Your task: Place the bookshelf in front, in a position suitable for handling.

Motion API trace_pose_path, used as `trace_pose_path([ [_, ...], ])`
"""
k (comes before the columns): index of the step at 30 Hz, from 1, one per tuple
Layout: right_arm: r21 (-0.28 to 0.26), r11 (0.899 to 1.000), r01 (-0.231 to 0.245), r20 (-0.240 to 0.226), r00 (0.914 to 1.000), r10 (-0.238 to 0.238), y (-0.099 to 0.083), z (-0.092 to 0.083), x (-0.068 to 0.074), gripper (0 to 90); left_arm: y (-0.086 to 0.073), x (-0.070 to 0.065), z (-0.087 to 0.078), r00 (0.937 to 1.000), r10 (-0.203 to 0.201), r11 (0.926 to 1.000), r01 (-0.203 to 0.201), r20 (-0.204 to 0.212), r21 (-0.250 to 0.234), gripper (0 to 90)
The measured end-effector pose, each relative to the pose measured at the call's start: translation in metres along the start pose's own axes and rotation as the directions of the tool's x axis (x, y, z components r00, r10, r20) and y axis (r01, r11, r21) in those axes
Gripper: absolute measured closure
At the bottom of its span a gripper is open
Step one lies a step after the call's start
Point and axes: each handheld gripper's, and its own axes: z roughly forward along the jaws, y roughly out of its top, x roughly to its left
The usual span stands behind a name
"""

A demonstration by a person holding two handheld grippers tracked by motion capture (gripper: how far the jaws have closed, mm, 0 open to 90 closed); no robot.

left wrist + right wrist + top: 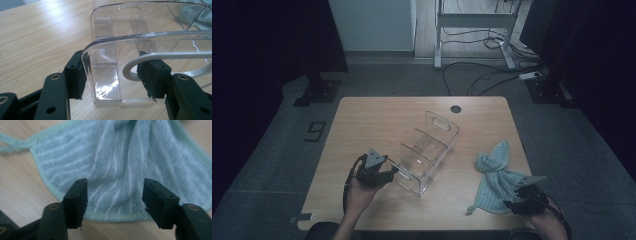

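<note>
A clear acrylic organiser box (428, 152) with dividers and a handle cutout stands near the middle of the wooden table (372, 125). My left gripper (394, 170) is at its near left end. In the left gripper view the left gripper (115, 77) is shut on the box's end wall (105, 75), one pad against the rounded corner and the other by the cutout rim. A pale blue-green striped cloth (497, 180) lies crumpled at the right. My right gripper (511, 202) hovers at its near edge. The right gripper (115, 195) stands open over the cloth's (115, 157) hem, gripping nothing.
A small dark round hole (455, 108) marks the table's far edge. A string loop of the cloth (470, 209) trails toward the front edge. Beyond the table, cables (482, 75) and a desk frame (472, 30) are on the floor.
</note>
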Motion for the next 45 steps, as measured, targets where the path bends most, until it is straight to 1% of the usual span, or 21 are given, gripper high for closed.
trace_pose_path([
  [1, 0.012, 1.000, 0.006, -0.011, 0.9999, -0.006, -0.001, 0.002, 0.000, 46.0, 0.000, 0.000, 0.000, 1.0000, 0.000, 1.0000, 0.000, 0.000, 0.000, 42.7],
  [3, 0.038, 0.999, 0.014, -0.018, 0.9998, -0.013, -0.003, 0.005, 0.002, 54.7, 0.000, 0.000, 0.000, 1.0000, 0.000, 1.0000, 0.000, 0.000, 0.000, 42.7],
  [4, 0.030, 0.999, 0.015, -0.013, 0.9998, -0.015, -0.003, 0.005, 0.003, 65.9, 0.000, 0.000, 0.000, 1.0000, 0.000, 1.0000, 0.000, 0.001, 0.000, 42.7],
  [5, 0.030, 0.999, 0.013, -0.020, 0.9997, -0.013, -0.003, 0.004, 0.003, 75.6, 0.000, 0.000, 0.000, 1.0000, 0.000, 1.0000, 0.000, 0.000, 0.000, 42.7],
  [6, 0.034, 0.999, 0.015, -0.013, 0.9998, -0.015, -0.002, 0.003, 0.003, 81.0, 0.000, 0.000, 0.000, 1.0000, 0.000, 1.0000, 0.000, 0.000, 0.001, 42.7],
  [7, 0.033, 0.999, 0.016, -0.004, 0.9999, -0.016, -0.002, 0.001, 0.003, 83.9, 0.000, 0.000, 0.000, 1.0000, 0.000, 1.0000, 0.000, 0.000, 0.000, 42.7],
  [10, 0.009, 1.000, 0.011, 0.001, 0.9999, -0.011, -0.001, -0.009, 0.003, 85.4, 0.000, 0.000, 0.000, 1.0000, 0.000, 1.0000, 0.000, 0.000, 0.000, 42.7],
  [11, -0.011, 1.000, 0.010, 0.010, 0.9999, -0.010, 0.001, -0.015, 0.003, 85.9, 0.000, 0.000, 0.000, 1.0000, 0.000, 1.0000, 0.000, 0.001, 0.000, 42.7],
  [14, -0.044, 0.999, 0.015, 0.024, 0.9996, -0.014, 0.007, -0.028, 0.002, 86.1, 0.000, 0.000, 0.000, 1.0000, 0.000, 1.0000, 0.000, 0.001, 0.001, 42.7],
  [18, -0.072, 0.996, 0.042, 0.042, 0.9983, -0.039, 0.022, -0.043, 0.002, 85.8, 0.000, 0.000, 0.000, 1.0000, 0.000, 1.0000, 0.000, 0.001, 0.001, 42.7],
  [23, -0.100, 0.992, 0.077, 0.076, 0.9947, -0.070, 0.048, -0.049, 0.002, 85.5, 0.000, 0.000, 0.000, 1.0000, 0.001, 1.0000, -0.001, 0.002, 0.001, 42.7],
  [26, -0.112, 0.989, 0.097, 0.081, 0.9928, -0.088, 0.065, -0.048, 0.002, 85.5, 0.000, 0.000, 0.000, 1.0000, 0.002, 1.0000, -0.002, 0.002, 0.002, 42.7],
  [29, -0.120, 0.987, 0.109, 0.082, 0.9917, -0.099, 0.079, -0.046, 0.002, 85.4, 0.000, 0.000, 0.000, 1.0000, 0.002, 1.0000, -0.002, 0.002, 0.002, 42.7],
  [31, -0.125, 0.985, 0.116, 0.086, 0.9907, -0.106, 0.088, -0.042, 0.003, 85.2, 0.000, 0.000, 0.000, 1.0000, 0.003, 1.0000, -0.003, 0.002, 0.002, 42.7],
  [36, -0.147, 0.982, 0.120, 0.075, 0.9912, -0.110, 0.108, -0.031, 0.001, 84.5, 0.000, 0.000, 0.000, 1.0000, 0.005, 1.0000, -0.005, 0.003, 0.001, 43.1],
  [39, -0.151, 0.982, 0.117, 0.064, 0.9920, -0.109, 0.117, -0.022, 0.000, 84.2, 0.000, 0.000, 0.000, 1.0000, 0.006, 1.0000, -0.006, 0.003, 0.001, 43.1],
  [42, -0.148, 0.983, 0.111, 0.055, 0.9931, -0.104, 0.123, -0.013, -0.002, 84.8, 0.000, 0.000, 0.000, 1.0000, 0.007, 1.0000, -0.007, 0.004, 0.001, 43.1],
  [45, -0.151, 0.983, 0.109, 0.027, 0.9940, -0.106, 0.124, -0.009, 0.001, 86.0, 0.001, 0.001, 0.000, 1.0000, 0.008, 1.0000, -0.008, 0.005, 0.001, 43.1],
])
